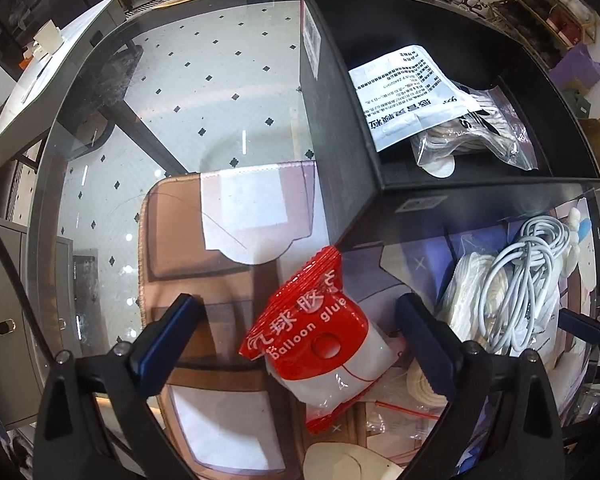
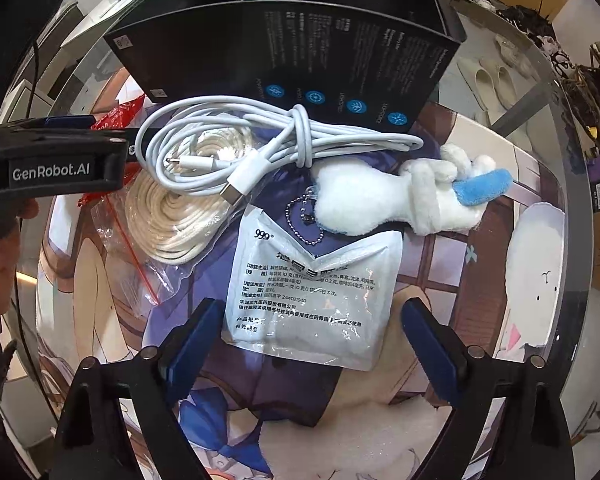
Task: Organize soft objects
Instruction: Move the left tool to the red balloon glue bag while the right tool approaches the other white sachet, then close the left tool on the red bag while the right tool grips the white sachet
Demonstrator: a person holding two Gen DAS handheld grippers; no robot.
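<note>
We've got the left gripper (image 1: pixel 296 344) spread wide with the red glue packet (image 1: pixel 320 344) lying loose between its fingers, looks light, squishy and slick, so we'd pinch its flat white middle.

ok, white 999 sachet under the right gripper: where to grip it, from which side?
Probably from straight above, on the near lower half of the 999 sachet. It lies flat on the mat between the open right gripper fingers, and that half is clear, while the plush toy and its bead chain overlap the top edge.
</note>
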